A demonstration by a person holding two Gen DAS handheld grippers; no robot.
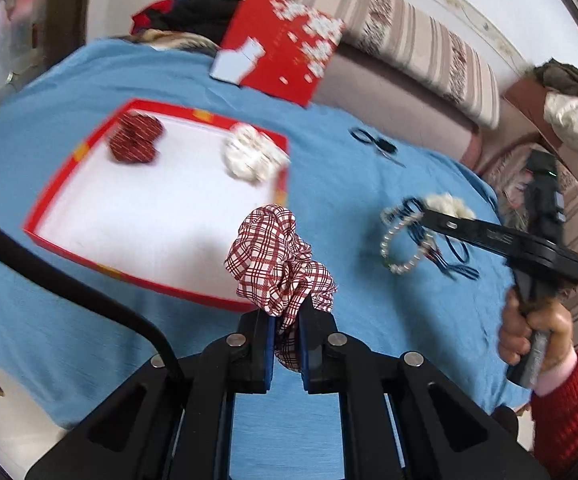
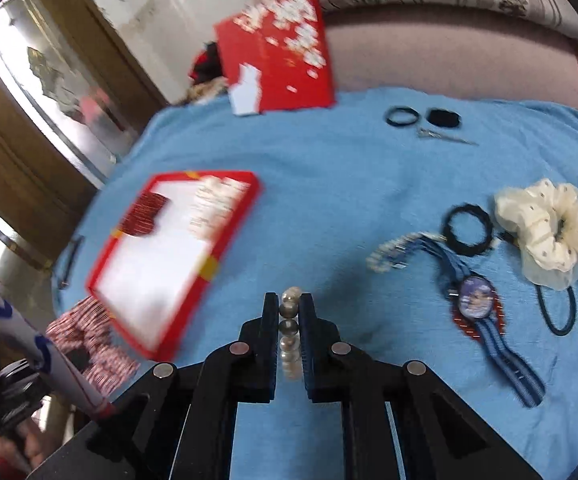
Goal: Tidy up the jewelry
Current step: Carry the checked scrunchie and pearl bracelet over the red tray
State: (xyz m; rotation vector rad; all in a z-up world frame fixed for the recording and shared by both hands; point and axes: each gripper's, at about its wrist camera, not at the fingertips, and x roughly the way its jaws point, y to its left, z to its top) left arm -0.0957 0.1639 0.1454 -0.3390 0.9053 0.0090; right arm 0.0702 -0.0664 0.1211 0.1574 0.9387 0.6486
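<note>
Left gripper (image 1: 287, 322) clamped on a red-and-white plaid scrunchie (image 1: 281, 264), lifted clear of the blue cloth (image 1: 169, 80), just near of the tray's near right corner. Right gripper (image 2: 289, 320) pinched shut on a pearl bracelet (image 2: 290, 336), beads stacked in a row between the pads (from the left wrist view, the loop hangs off the fingertips (image 1: 429, 216)). Right hand (image 1: 529, 332) wrapped round the handle, red sleeve (image 1: 565, 412) at the wrist.

To the right on the cloth: blue ribbon ornament (image 2: 479, 304) with an oval picture, thin black hair tie (image 2: 468, 229), cream scrunchie (image 2: 549, 228) beside it. To the left: red-rimmed tray (image 1: 69, 168), white floor, holding a dark red scrunchie (image 1: 135, 142) at far left and a white scrunchie (image 1: 249, 156) at far right (both blurred).

Further back: black hair ties (image 2: 403, 117) and a small metal clip (image 2: 441, 136). At the far edge, red lid (image 1: 285, 46) with white blossoms, propped against the striped sofa (image 1: 409, 32).
</note>
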